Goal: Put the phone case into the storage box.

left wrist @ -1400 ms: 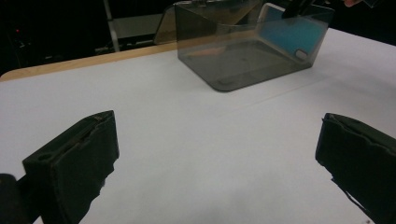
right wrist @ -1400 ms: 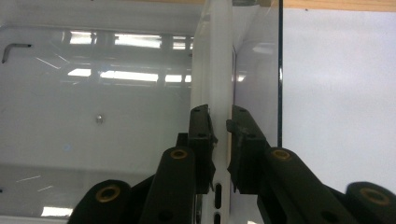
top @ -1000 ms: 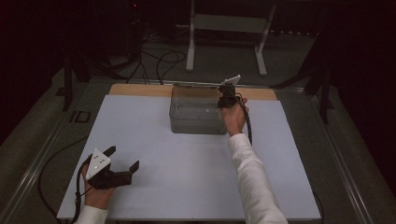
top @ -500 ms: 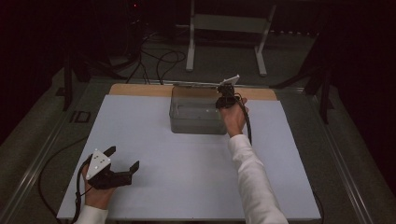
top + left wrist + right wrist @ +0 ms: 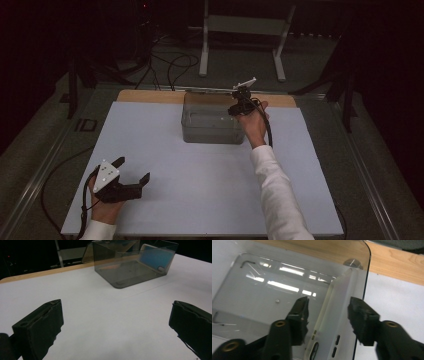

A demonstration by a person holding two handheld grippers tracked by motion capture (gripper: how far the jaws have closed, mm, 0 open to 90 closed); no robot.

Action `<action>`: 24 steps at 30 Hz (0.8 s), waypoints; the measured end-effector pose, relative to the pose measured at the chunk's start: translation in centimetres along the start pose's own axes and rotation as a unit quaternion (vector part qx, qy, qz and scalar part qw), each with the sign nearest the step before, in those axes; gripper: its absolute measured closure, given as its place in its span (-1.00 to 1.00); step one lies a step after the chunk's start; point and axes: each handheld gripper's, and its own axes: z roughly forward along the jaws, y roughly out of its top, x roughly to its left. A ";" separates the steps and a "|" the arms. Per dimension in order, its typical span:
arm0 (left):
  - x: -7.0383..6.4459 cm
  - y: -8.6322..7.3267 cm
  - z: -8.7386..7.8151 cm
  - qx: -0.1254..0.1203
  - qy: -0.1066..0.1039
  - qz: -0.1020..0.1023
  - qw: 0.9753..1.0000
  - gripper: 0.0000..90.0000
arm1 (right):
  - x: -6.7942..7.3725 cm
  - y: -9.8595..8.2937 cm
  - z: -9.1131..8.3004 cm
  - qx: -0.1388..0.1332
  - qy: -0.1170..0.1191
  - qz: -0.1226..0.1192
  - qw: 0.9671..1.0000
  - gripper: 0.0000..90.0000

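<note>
White table top (image 5: 200, 165), wooden far edge (image 5: 150, 96), clear bin (image 5: 212, 127) resting on it, seemingly flat

Hand-held gripper (image 5: 328, 312) astride phone case (image 5: 332, 322) — agape

No text, label or number can be read anywhere

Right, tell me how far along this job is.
Done so far: the phone case stands on edge inside the clear box, leaning against its side wall. In hand: the right tongs are over the box, open, one jaw on each side of the case and the wall, not yet closed. The left tongs rest open on the table. Probably left: gripping the case.
</note>
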 end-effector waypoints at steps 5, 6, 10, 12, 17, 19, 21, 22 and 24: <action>0.0 0.0 0.0 0.001 0.001 0.001 1.000 -0.99 | -0.1 -0.3 -0.7 -0.021 0.024 -0.014 0.999 -0.33; 0.0 0.0 0.0 0.001 0.001 0.001 1.000 -0.99 | -0.1 -0.4 -0.8 -0.026 0.024 -0.016 0.999 -0.38; 0.0 0.0 0.0 0.002 0.002 0.002 1.000 -0.99 | 0.0 -0.7 -1.6 -0.042 0.024 -0.031 0.998 -0.50; 0.0 0.0 0.0 0.001 0.003 0.002 1.000 -0.99 | -0.1 -1.0 -2.0 -0.054 0.035 -0.031 0.997 -0.54; 0.1 0.0 -0.1 -0.002 0.006 0.000 1.000 -0.99 | -0.1 -1.7 -2.9 -0.076 0.045 -0.038 0.995 -0.63; 0.1 0.0 -0.1 -0.002 0.007 0.000 1.000 -0.99 | -0.2 -1.9 -3.1 -0.082 0.051 -0.036 0.995 -0.63; 0.1 0.0 -0.1 -0.002 0.007 0.000 1.000 -0.99 | -0.3 -2.5 -3.7 -0.103 0.064 -0.039 0.992 -0.68; 0.1 0.0 -0.1 -0.002 0.008 0.000 1.000 -0.99 | -0.2 -2.7 -3.9 -0.110 0.065 -0.044 0.991 -0.69; 0.1 -0.1 -0.1 -0.002 0.008 0.000 1.000 -0.99 | -0.2 -2.9 -4.1 -0.116 0.061 -0.051 0.990 -0.69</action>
